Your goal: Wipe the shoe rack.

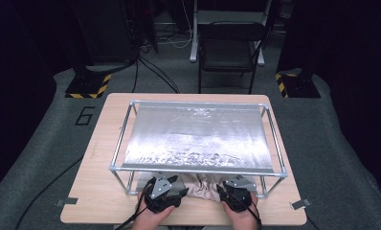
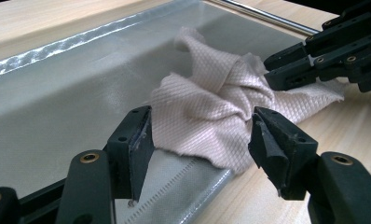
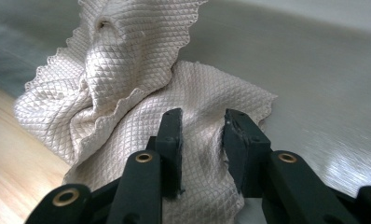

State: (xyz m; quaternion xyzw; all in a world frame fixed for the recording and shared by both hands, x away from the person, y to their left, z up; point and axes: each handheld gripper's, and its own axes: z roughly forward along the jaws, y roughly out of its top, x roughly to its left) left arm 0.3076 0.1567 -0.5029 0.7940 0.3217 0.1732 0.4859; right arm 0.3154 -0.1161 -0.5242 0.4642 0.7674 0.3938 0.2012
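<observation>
Crumpled cloth (image 1: 204,188) at the bottom centre of the high view, lying between the two tongs at the near edge of the counter (image 1: 90,201).

Left tongs (image 1: 178,190) sit just left of the cloth, right tongs (image 1: 220,189) just right of it, both under the front rail of a metal frame (image 1: 198,169) that carries a silvery sheet (image 1: 198,132). In the left gripper view the left tongs (image 2: 200,140) stand apart, the bunched cloth (image 2: 207,114) between the jaws at centre frame, with no pad seen pressing on it; it rests partly on grey matting (image 2: 58,107), partly on wood. The right tongs (image 2: 272,70) reach its far edge at upper right. In the right gripper view the right tongs (image 3: 202,140) are narrowly apart with a raised fold of cloth (image 3: 141,107) between the jaws; whether they pinch it cannot be told.
</observation>
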